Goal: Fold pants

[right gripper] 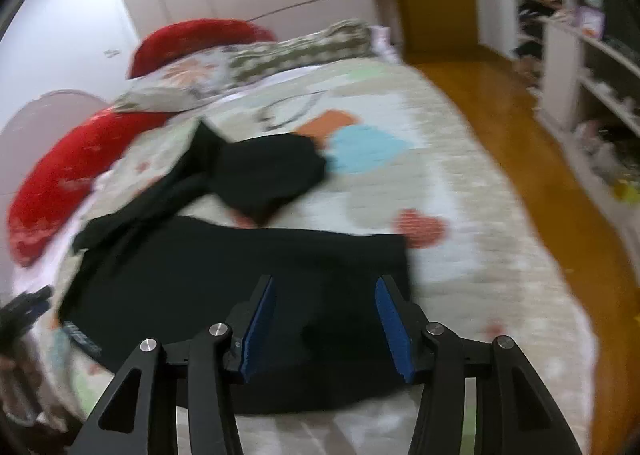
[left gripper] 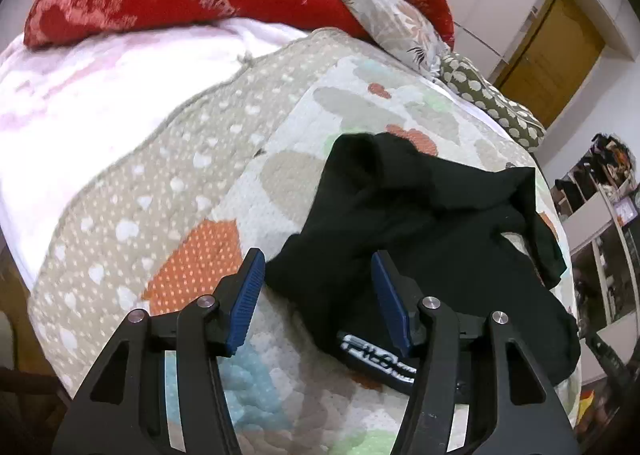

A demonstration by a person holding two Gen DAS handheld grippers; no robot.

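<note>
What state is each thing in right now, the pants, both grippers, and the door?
Black pants: unfolded, rumpled, lying on the quilt.
Left gripper: open, holding nothing, over the pants' edge.
Right gripper: open, holding nothing, above the pants.
Wooden door: shut.

Left gripper [left gripper: 318,287] and right gripper [right gripper: 326,315], matte black angular linkage arms, round silver pivot screws, ribbed blue rubber pads [left gripper: 246,303] lining each finger's inner face

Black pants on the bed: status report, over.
Left hand-held gripper open, right hand-held gripper open, both empty. Black fabric pants rumpled on patterned quilt, unfolded. Nothing in the way.
</note>
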